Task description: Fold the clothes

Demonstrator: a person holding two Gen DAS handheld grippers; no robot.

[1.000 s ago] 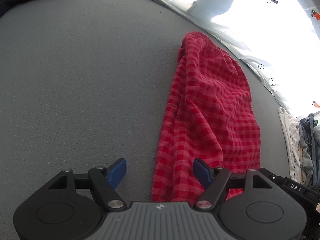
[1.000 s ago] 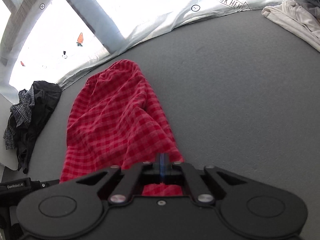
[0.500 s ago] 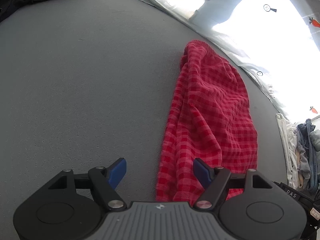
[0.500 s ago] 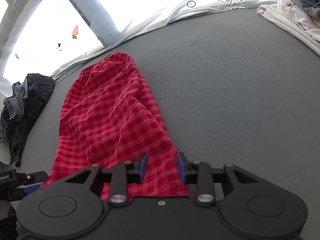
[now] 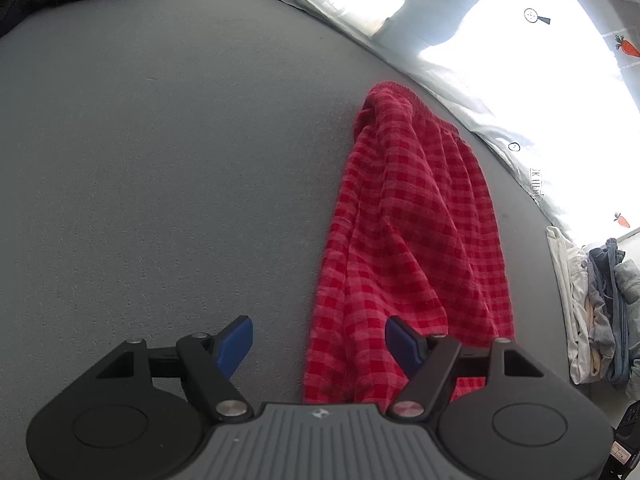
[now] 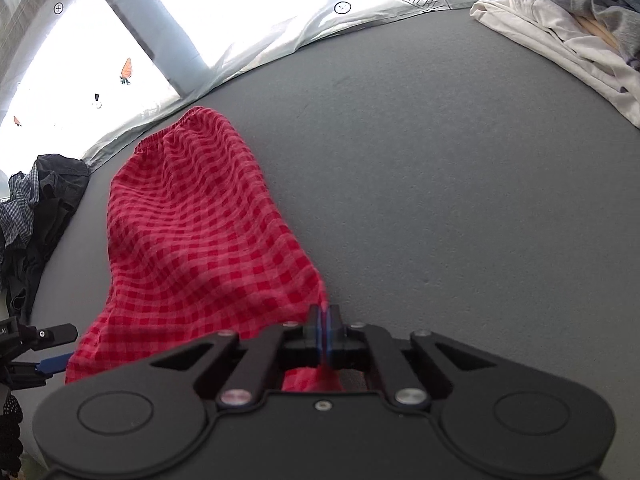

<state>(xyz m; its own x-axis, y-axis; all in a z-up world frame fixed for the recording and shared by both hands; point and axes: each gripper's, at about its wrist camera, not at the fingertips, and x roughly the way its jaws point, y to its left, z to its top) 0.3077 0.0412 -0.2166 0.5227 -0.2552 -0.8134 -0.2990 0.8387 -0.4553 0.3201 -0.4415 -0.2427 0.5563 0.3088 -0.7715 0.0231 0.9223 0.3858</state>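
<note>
The flat grey felt-covered table [image 6: 440, 160] carries the red-and-pink checked cloth garment [image 6: 192, 232], lying lengthwise. The right gripper [image 6: 323, 326] is clamped on its near corner. The left gripper [image 5: 319, 340] stands wide, holding nothing, over the garment's other near edge.

A home bedroom: a grey bed surface [image 6: 460, 180], carrot-print bedding [image 6: 128, 68] at eleven o'clock, clothes heaps [image 6: 560, 28] at one.
</note>
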